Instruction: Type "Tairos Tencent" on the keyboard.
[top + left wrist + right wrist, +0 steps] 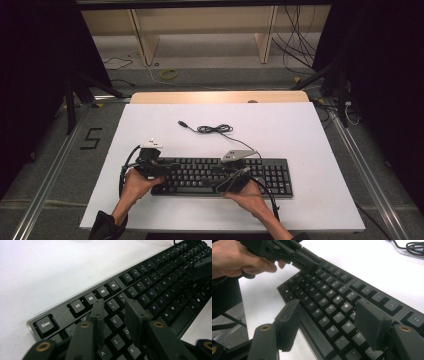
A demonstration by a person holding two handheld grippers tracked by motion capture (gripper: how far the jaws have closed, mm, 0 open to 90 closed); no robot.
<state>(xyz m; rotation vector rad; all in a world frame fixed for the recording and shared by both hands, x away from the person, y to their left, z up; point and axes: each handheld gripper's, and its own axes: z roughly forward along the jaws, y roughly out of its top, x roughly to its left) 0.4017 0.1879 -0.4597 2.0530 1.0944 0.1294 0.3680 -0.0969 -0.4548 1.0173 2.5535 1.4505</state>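
**Black keyboard on the white board, a gripper over each end**

Plainly, the thing in hand is a full-size black keyboard, lying flat near the person's edge of the white tabletop. It is long and low, with a glossy dark frame and matte black keys marked in pale letters. In the left gripper view the Esc key sits alone at the near corner, then a row of function keys in groups, then the number and letter rows. A number pad fills the right end in the high view. Its thin black cable runs off the back edge and lies in a loose coil on the board, ending in a plug well apart from the keyboard.

The left gripper hangs over the keyboard's left end, above the upper letter keys. Its jaws stand only a little way apart, with a narrow gap between them, and nothing is clamped there; I cannot tell whether the tips touch the keys.

The right gripper is over the middle of the keyboard, jaws spread wide across the front edge and the letter rows, holding nothing. The left hand shows beyond it.
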